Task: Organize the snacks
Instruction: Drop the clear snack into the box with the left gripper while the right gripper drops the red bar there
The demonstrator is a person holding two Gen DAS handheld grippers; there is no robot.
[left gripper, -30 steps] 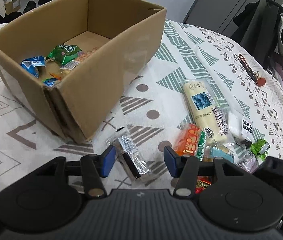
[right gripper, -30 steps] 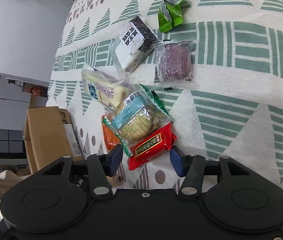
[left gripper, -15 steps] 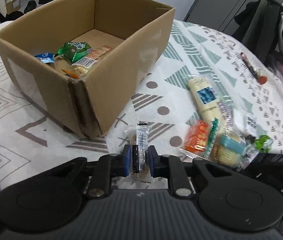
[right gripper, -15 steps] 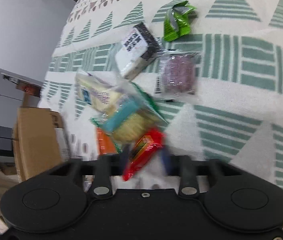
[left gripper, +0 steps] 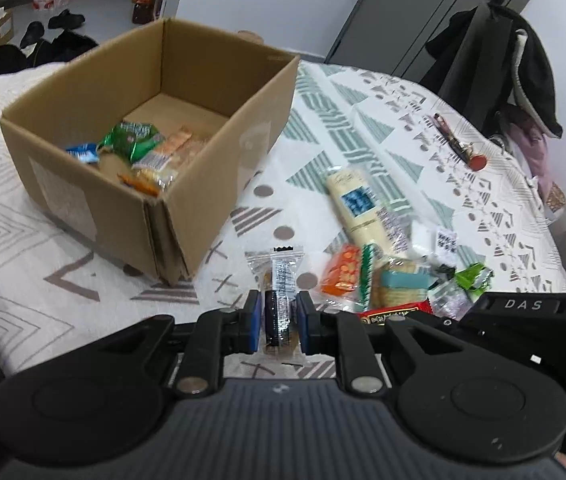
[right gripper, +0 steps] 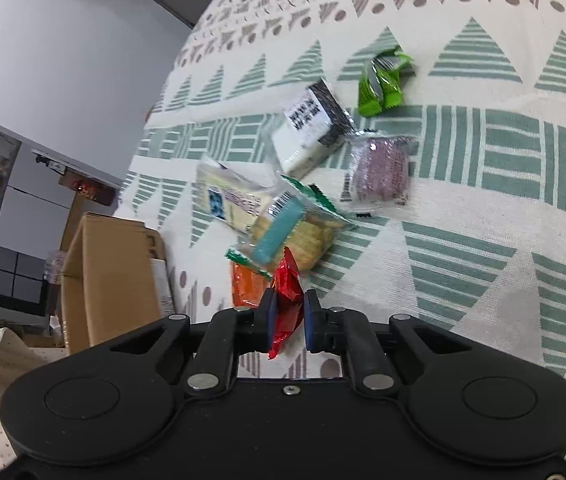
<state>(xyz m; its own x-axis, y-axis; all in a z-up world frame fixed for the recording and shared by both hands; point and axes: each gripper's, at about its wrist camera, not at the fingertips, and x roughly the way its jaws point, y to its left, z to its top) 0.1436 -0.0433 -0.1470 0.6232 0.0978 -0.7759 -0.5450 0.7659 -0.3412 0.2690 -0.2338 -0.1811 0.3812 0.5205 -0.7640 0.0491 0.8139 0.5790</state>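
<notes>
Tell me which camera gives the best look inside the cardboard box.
The left wrist view: it looks down into the open cardboard box, showing snack packets on its floor. The right wrist view catches only the box's outer side, nothing of the inside.

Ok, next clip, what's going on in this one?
A person is sorting snacks off a patterned tablecloth into a cardboard box, with tongs in each hand. The left tongs are shut on a clear-wrapped dark snack bar, held in front of the box. The right tongs are shut on a red snack packet at the edge of the loose pile. The box already holds several packets; neither held snack is in it yet.
</notes>
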